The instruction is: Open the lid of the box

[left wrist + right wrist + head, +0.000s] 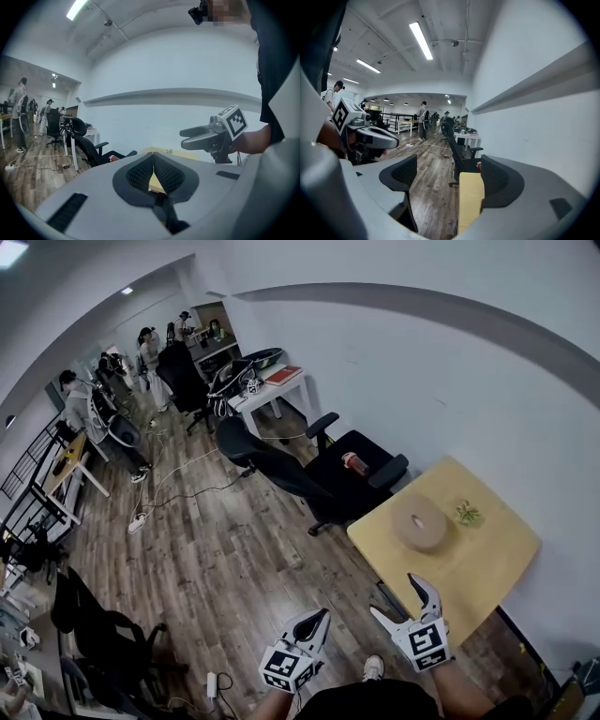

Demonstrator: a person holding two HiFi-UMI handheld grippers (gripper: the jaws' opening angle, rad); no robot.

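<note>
round tan lidded box (418, 523) sits on pale wooden table (497, 554), lid on. right hand-held gripper (401, 600): jaws spread, empty, box straight ahead, apart. left hand-held gripper (313, 621): pinched closed, empty, farther from box. box round, no long axis.

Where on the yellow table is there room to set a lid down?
The light wooden table is bare from its near edge up to the round tan box; tightest between that box and the small green object.
</note>
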